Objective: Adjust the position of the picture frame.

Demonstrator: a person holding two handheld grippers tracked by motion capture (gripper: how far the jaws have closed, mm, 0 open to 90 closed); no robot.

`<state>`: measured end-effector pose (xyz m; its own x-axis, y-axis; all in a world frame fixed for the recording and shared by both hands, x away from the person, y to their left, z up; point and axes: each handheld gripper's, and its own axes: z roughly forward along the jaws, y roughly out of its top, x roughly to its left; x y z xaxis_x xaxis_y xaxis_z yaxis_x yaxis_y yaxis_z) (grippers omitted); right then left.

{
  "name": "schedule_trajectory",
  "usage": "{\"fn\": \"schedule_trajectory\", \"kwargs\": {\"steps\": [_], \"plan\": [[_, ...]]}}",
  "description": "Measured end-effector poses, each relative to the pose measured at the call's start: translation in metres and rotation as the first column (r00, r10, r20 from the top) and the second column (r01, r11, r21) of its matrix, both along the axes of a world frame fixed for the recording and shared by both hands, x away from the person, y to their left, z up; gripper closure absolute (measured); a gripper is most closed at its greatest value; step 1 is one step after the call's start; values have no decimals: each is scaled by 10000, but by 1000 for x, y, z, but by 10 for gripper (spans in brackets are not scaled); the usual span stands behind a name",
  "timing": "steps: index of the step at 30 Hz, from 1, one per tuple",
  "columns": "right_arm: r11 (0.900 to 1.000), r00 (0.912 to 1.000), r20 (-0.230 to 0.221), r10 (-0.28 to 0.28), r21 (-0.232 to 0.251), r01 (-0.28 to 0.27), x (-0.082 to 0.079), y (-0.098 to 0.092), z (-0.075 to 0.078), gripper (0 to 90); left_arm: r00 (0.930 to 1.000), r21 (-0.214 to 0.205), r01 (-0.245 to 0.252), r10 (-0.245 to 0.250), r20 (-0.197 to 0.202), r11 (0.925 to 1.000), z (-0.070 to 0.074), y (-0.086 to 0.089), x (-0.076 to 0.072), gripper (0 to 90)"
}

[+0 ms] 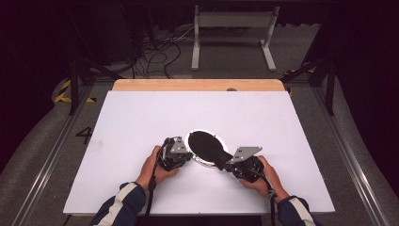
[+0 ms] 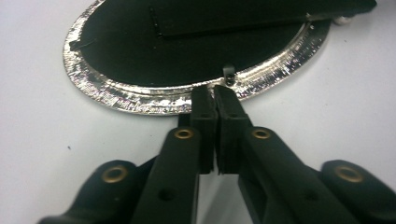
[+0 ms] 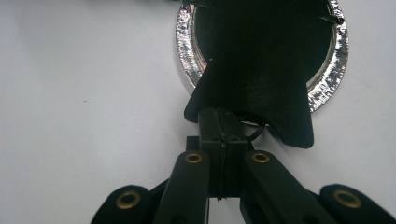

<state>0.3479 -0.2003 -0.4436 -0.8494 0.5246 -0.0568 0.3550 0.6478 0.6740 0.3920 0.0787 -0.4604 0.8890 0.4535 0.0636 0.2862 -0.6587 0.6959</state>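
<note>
Silver-rimmed oval picture frame [image 1: 205,147], lying face down on the white table sheet [image 1: 141,122], a little nearer your side than the middle. Its back is a black board inside a glittering, textured metal border [image 2: 140,100].

Black easel stand [image 3: 261,100]: a flat flap hinged to the frame's back, flaring out to a fishtail end that reaches past the rim on your right side. In the high view it rises off the back at a slant towards your right hand.

Your left gripper [image 1: 183,154]: at the frame's left edge, held in your left hand [image 1: 155,167]. The jaws are drawn together to a hairline gap, tips resting at the silver border just beside a small black turn clip [image 2: 228,73]. You hold nothing between them as far as the left gripper view tells; whether the tips pinch the rim's edge cannot be told.

Your right gripper [image 1: 225,165]: at the frame's right edge, in your right hand [image 1: 264,179]. The jaws are clamped tight on the flared end of the easel stand, which passes between the tips in the right gripper view. A small dark ring [image 3: 256,132] pokes out beside them.

Wooden table edge [image 1: 197,85]: bare strip along the far side of the sheet.
</note>
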Motion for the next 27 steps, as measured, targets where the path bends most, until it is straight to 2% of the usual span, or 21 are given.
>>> {"fn": "schedule_trajectory", "kwargs": {"steps": [2, 3, 4, 6, 7, 10, 12, 15, 18, 21, 24, 27], "plan": [[9997, 9999, 100, -68, 226, 66, 0, -2, 5, 900, 10000, -4, -17, 17, 4, 10000, 0, 0, 0, 899], [9994, 9995, 289, -159, 296, 150, 0, -4, 8, 900, 9999, -74, 61, -62, -101, 10000, 0, 0, 0, 899], [9986, 9979, 509, -400, 372, 381, -1, -7, 11, 900, 9996, -143, 182, -185, -229, 9997, 0, -1, -1, 899], [9960, 9942, 747, -775, 507, 738, 1, -12, 12, 900, 9991, -70, 357, -359, -238, 9993, 1, -3, -2, 899], [9943, 9915, 872, -965, 532, 921, 3, -15, 12, 900, 9976, -146, 563, -568, -400, 9983, 1, -5, -4, 899], [9846, 9783, 1166, -1712, 550, 1658, 11, -26, 6, 900, 9949, -300, 840, -855, -534, 9960, 1, -13, -9, 897], [9787, 9726, 1142, -2027, 573, 1973, 14, -29, 2, 900, 9939, -333, 948, -965, -537, 9949, 0, -17, -11, 893], [9747, 9692, 1073, -2218, 511, 2174, 19, -32, -4, 900, 9946, -479, 865, -890, -529, 9951, -1, -19, -12, 881], [9752, 9698, 1026, -2211, 365, 2184, 22, -30, -7, 900, 9951, -694, 719, -763, -622, 9950, -3, -19, -11, 894], [9792, 9758, 835, -2021, 340, 1999, 24, -27, -11, 900, 9955, -652, 729, -766, -550, 9952, -2, -19, -11, 897], [9786, 9748, 866, -2055, 252, 2041, 23, -24, -12, 900, 9959, -615, 713, -746, -520, 9956, -2, -19, -11, 897], [9775, 9773, 497, -2061, 557, 2034, 24, -27, -12, 900, 9968, -608, 566, -598, -534, 9965, -2, -18, -11, 898]]}}
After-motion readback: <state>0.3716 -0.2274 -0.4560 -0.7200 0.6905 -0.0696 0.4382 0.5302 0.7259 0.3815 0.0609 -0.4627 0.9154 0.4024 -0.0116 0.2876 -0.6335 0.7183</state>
